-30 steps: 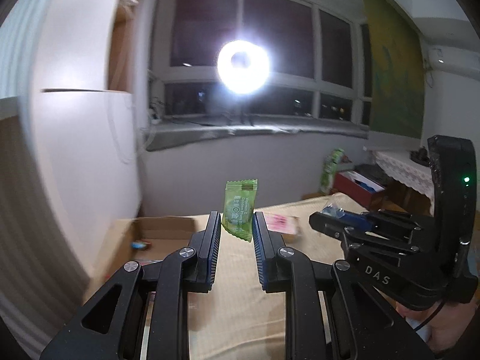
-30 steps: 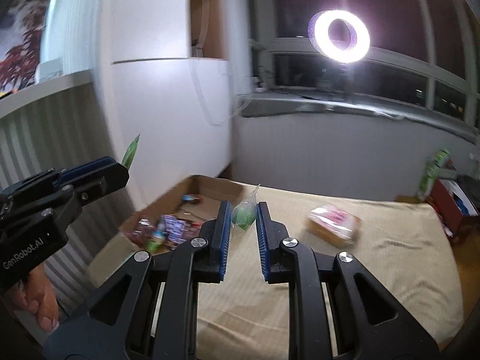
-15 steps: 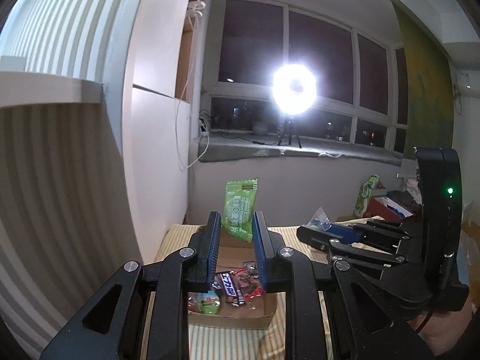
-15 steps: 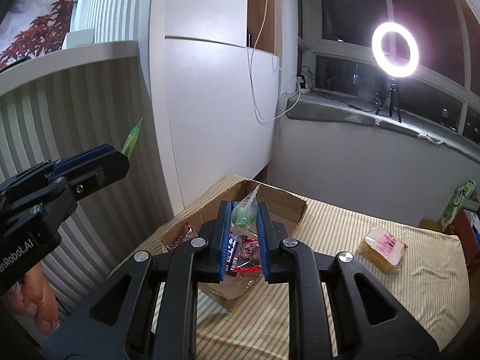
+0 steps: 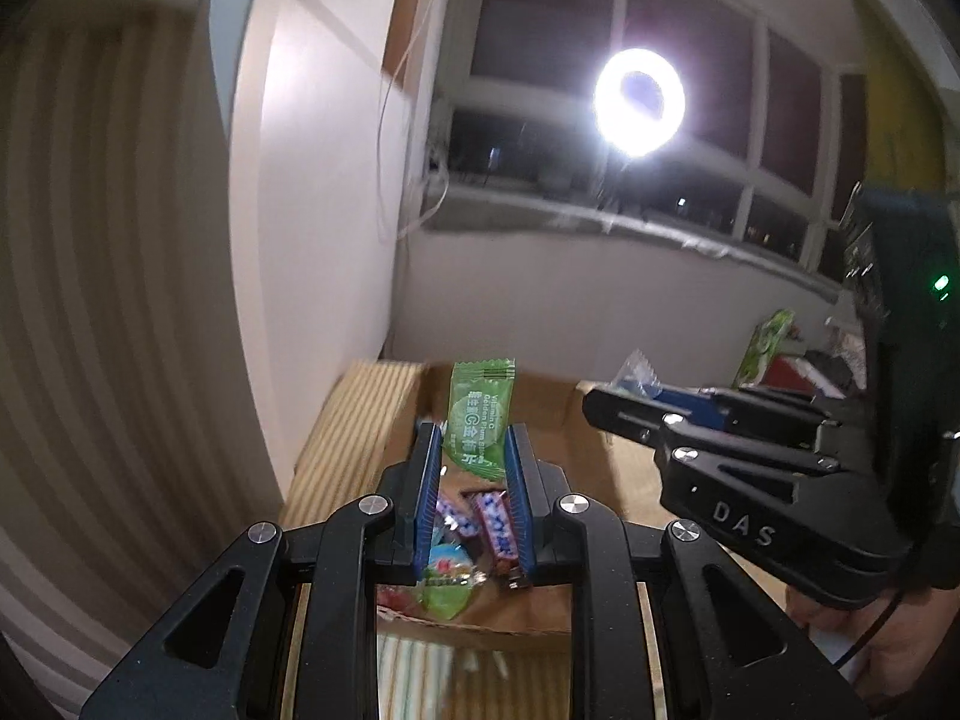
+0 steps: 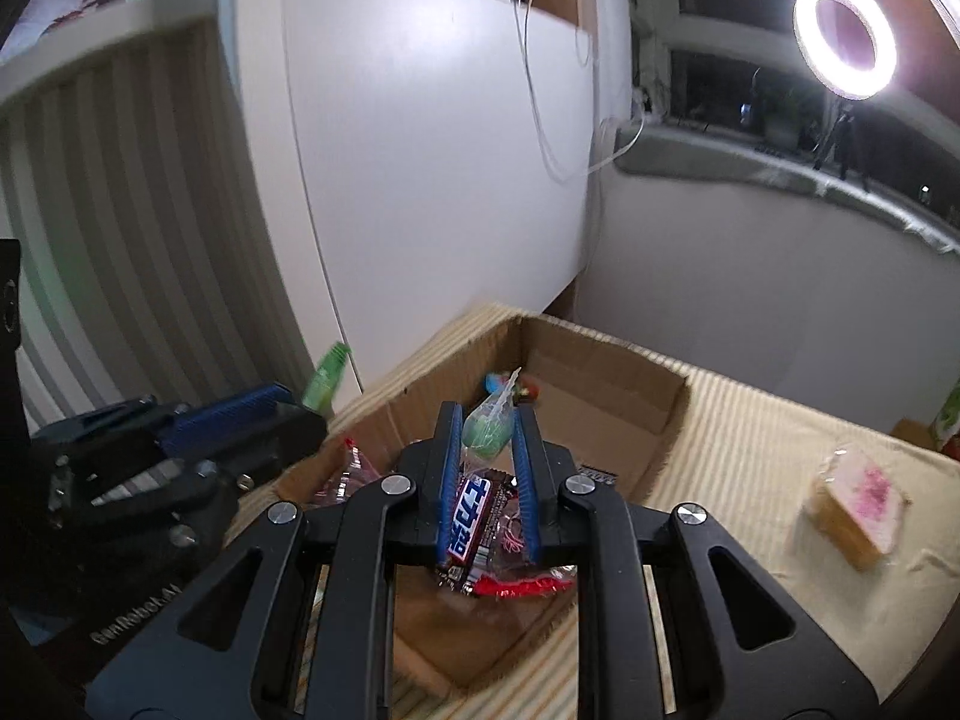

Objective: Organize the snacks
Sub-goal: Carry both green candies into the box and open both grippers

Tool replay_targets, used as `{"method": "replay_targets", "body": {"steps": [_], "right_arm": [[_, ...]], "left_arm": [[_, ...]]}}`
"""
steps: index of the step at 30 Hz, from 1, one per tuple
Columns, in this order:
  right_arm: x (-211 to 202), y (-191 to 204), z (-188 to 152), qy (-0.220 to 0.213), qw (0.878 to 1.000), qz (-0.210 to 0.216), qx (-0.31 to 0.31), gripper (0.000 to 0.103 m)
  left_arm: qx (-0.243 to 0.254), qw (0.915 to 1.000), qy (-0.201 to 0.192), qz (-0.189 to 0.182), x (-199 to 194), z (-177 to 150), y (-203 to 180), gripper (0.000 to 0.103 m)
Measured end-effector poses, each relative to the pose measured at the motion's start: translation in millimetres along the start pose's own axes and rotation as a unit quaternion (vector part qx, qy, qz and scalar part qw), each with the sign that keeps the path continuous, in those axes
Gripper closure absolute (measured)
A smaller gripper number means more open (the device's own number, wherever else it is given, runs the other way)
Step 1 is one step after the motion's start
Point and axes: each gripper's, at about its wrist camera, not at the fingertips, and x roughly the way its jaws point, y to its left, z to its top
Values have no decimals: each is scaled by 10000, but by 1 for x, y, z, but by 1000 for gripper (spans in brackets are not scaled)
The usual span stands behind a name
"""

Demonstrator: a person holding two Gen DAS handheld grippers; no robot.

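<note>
- The left gripper (image 5: 467, 450) is clamped on a green vitamin-C candy sachet (image 5: 480, 420). The sachet stands upright between the blue pads, its long axis pointing up and away from the claw, its crimped top edge free above the fingertips.
- The right gripper (image 6: 489, 429) is pinched narrow on a small clear-wrapped green candy (image 6: 487, 429), whose twisted wrapper tail sticks up past the fingertips.
- Both claws point down at a slant over the open cardboard box (image 6: 606, 372). The box sits at the far left corner of the striped yellow bedcover (image 6: 750, 456), close against the white cabinet (image 6: 432, 168).
- The box already holds loose snacks. A dark bar with a blue-and-white label (image 6: 471, 519) and a red wrapper (image 6: 522, 585) lie under the right gripper. Two more blue-and-white bars (image 5: 495, 519) and a green packet (image 5: 447, 591) lie under the left gripper.
- What matters for the next move: each held candy looks to hang directly above the box's open mouth, inside its walls, so letting go should drop it onto the pile. In the left wrist view the right gripper (image 5: 606, 399) reaches further toward the box's far wall, while the left sits nearer the near edge.
- A wrapped slice of pink-topped cake (image 6: 858, 504) lies on the bedcover well apart from the box, toward the right edge. It is nearer the right hand and looks not yet sorted.
- My guess at the risk: the light sachet may cling to a pad, or flutter onto the near wall.
</note>
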Motion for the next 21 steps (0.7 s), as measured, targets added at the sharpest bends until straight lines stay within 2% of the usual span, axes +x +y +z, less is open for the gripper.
{"method": "replay_targets", "body": {"steps": [2, 3, 4, 5, 6, 7, 8, 9, 10, 11, 14, 21], "right_arm": [[20, -5, -5, 164, 9998, 118, -1, 84], [29, -7, -7, 291, 9994, 172, -18, 79], [36, -9, -10, 369, 9992, 130, -37, 63], [41, -14, -15, 352, 9991, -217, -42, 44], [42, -17, -17, 326, 9984, -454, -35, 37], [41, -23, -21, 266, 9981, -563, 32, 30], [38, -29, -24, 213, 9984, -491, 165, 30], [36, -33, -25, 167, 9986, -415, 284, 30], [35, -35, -26, 129, 9987, -348, 361, 30], [33, -35, -28, 117, 9987, -352, 359, 30], [32, -31, -26, 131, 9985, -480, 246, 30], [11, -18, -22, 12, 9984, -530, 185, 29]], "left_arm": [[-58, 9998, 195, 39, 20, -6, 4, 83], [-92, 9996, 281, 28, 29, -8, 5, 83], [-115, 9993, 359, 5, 36, -11, 6, 82], [-124, 9989, 453, -8, 44, -14, 6, 82], [-113, 9985, 545, -13, 51, -17, 6, 80], [-113, 9979, 629, 74, 57, -21, 7, 74], [-125, 9976, 668, 143, 60, -24, 9, 61], [-164, 9974, 672, 216, 61, -27, 10, 52], [-254, 9973, 632, 257, 61, -29, 14, 35], [-374, 9972, 601, 261, 60, -31, 17, 28], [-535, 9962, 656, 198, 58, -34, 21, 28], [-475, 9970, 556, 245, 46, -30, 20, 28]]}}
